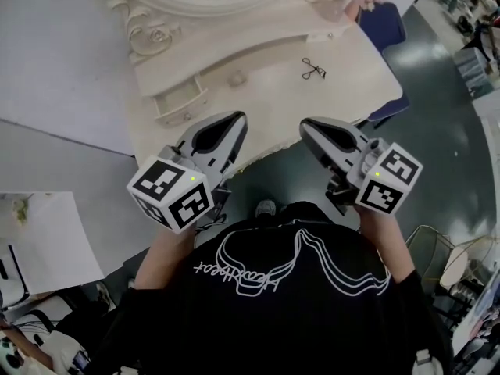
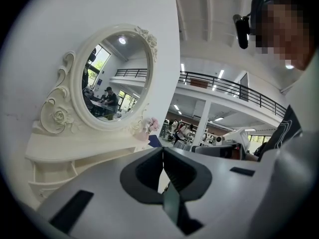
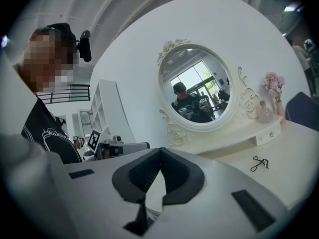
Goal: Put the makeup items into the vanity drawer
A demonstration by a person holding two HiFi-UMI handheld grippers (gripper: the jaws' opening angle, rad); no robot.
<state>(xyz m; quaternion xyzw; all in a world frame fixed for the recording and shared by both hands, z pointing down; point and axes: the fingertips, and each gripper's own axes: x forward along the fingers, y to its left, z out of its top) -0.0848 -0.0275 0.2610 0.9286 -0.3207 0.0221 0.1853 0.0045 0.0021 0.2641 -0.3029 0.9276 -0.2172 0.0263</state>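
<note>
The eyelash curler [image 1: 314, 69] lies flat on the cream counter [image 1: 266, 92], out in the open near the right end. It is straight ahead of the right gripper [image 1: 309, 128] and well apart from it. In the right gripper view the curler [image 3: 259, 163] shows low on the right, beyond the jaws and off their line. The right jaws are pressed together at the tips with nothing between them. The left gripper [image 1: 234, 120] hangs over the counter's front edge, farther from the curler, and its jaws are likewise closed and hold nothing. In its own view they point towards the oval mirror [image 2: 117, 78] and the carved shelf below it. A small drawer [image 1: 178, 104] at the left end of that raised shelf looks pulled out a little, just ahead of the left jaws; what it holds cannot be told. A matching drawer [image 3: 269, 133] on the right end sits closed, with a vase of pink flowers [image 3: 271, 86] on the shelf above it. A blue chair [image 1: 383, 23] stands beside the counter's right end.
</note>
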